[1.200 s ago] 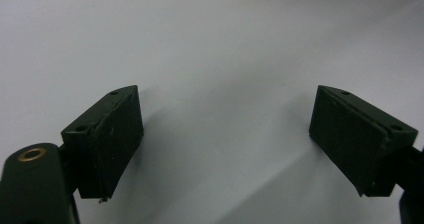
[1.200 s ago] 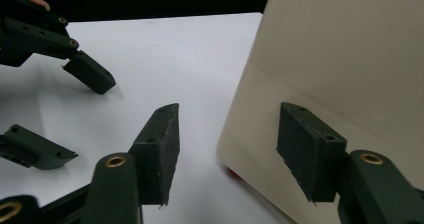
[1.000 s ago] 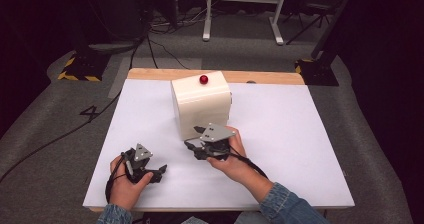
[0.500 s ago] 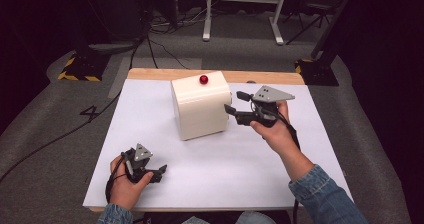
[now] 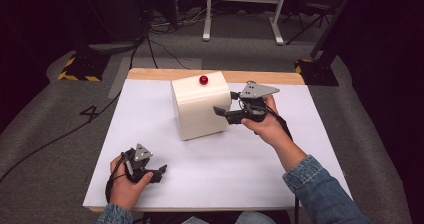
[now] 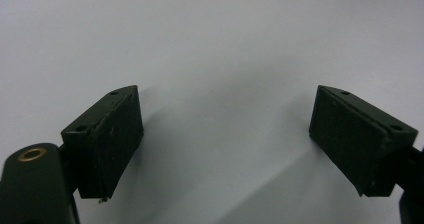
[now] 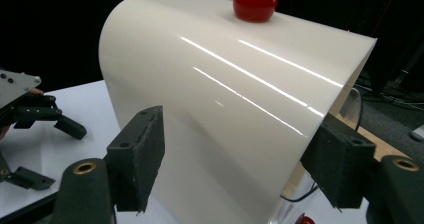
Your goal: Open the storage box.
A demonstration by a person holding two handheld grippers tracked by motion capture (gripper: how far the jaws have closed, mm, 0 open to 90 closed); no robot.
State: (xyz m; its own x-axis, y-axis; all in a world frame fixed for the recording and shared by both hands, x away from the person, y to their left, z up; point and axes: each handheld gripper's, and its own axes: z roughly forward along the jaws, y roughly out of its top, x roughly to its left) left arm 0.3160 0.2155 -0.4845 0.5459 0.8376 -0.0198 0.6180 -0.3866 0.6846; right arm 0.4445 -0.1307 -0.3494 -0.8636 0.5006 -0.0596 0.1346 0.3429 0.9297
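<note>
My right gripper (image 5: pixel 226 113) hangs at the 3 o'clock side of the cream box (image 5: pixel 200 106), its jaws just opened wider and now spread apart, gripping nothing; in the right gripper view (image 7: pixel 235 169) they frame the box's curved, glossy wall without touching it. The box stands near the table's (image 5: pixel 300 184) 12 o'clock edge, capped by 1 red knob (image 5: pixel 203 79); I cannot tell what is inside it. My left gripper (image 5: pixel 159 172) rests at 7 o'clock, close to the near edge, jaws wide apart and empty over bare white surface (image 6: pixel 220 149). Open white tabletop runs between the 2 grippers and out toward 4 o'clock, and a wooden strip (image 5: pixel 270 77) lines the far edge.
</note>
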